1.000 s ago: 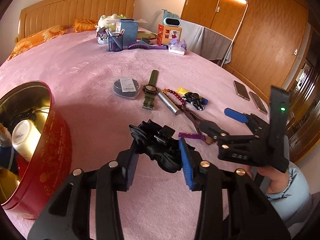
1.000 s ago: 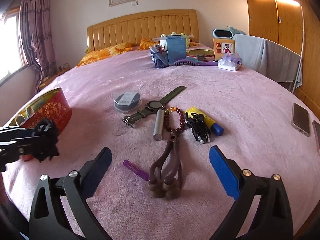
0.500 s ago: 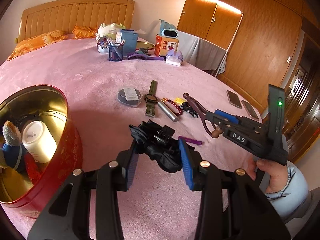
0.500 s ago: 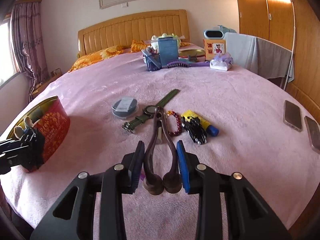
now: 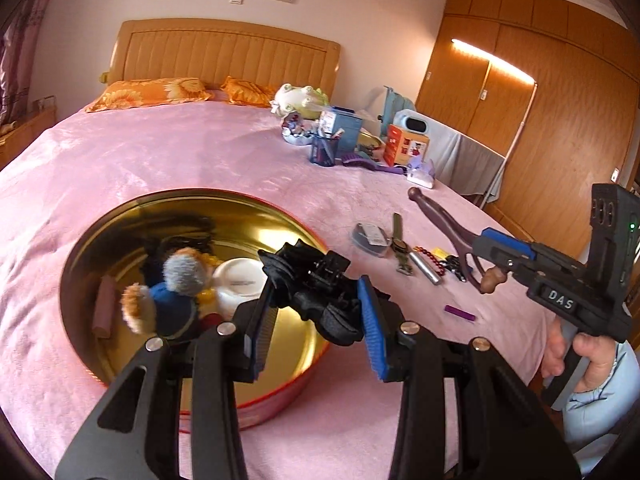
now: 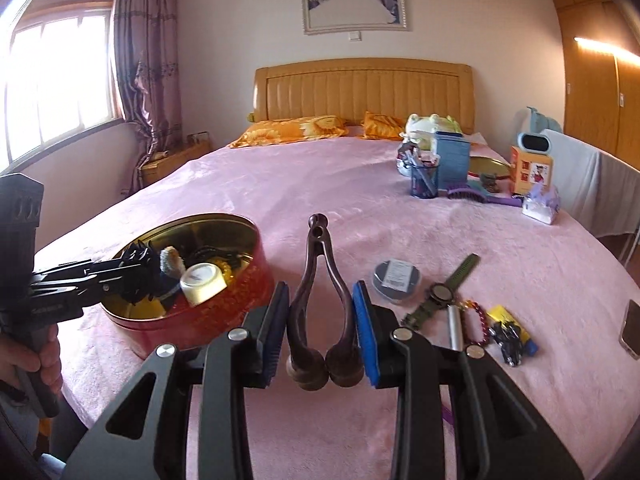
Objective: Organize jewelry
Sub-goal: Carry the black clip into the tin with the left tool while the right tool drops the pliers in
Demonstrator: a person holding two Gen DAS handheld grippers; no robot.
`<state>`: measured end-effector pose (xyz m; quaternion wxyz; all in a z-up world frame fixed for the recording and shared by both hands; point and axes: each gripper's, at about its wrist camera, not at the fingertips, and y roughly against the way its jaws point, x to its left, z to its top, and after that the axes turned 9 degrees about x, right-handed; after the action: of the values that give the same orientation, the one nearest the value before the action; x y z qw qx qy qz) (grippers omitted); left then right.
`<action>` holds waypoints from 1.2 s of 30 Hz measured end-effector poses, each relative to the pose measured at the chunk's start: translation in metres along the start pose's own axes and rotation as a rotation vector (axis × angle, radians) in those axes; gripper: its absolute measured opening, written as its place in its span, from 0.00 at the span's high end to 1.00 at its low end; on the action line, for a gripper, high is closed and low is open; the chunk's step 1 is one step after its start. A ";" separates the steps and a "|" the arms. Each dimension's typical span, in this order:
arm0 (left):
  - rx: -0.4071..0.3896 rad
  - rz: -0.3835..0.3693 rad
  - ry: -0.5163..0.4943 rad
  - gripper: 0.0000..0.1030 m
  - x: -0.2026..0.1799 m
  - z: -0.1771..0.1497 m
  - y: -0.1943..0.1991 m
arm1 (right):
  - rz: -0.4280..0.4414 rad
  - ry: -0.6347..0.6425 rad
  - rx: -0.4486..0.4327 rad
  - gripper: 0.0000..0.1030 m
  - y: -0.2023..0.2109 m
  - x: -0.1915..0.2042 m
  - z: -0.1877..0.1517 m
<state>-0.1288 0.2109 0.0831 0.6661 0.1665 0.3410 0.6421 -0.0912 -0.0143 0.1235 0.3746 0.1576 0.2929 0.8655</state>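
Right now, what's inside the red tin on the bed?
In the tin: a white cup, a small plush toy, a pinkish stick, something yellow and dark bits. The left tool, clamped on a black clip, covers the tin's near right part.

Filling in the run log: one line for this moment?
left gripper: shut on black hair clip, over red tin | right gripper: shut on brown tongs, lifted above bed

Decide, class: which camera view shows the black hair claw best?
The left wrist view: the black hair claw sits close-up in the left tool, above the red tin. The right wrist view shows it small, at the frame's left.
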 end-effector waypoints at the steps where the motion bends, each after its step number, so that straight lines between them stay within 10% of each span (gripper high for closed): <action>1: -0.003 0.019 0.009 0.61 0.010 0.001 0.004 | 0.012 0.015 -0.002 0.67 -0.002 0.009 0.007; 16: -0.097 0.048 0.153 0.61 0.089 -0.017 0.036 | 0.234 0.171 0.238 0.67 -0.105 0.135 0.071; 29: -0.120 0.015 0.165 0.61 0.102 -0.027 0.053 | -0.012 0.499 0.465 0.67 -0.238 0.169 0.099; 36: -0.112 0.014 0.179 0.61 0.113 -0.030 0.049 | -0.010 0.497 0.514 0.66 -0.260 0.165 0.096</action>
<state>-0.1921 0.3196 0.0671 0.6369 0.0731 0.3615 0.6770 -0.0097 0.2882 0.0446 0.2442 0.0300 0.5839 0.7736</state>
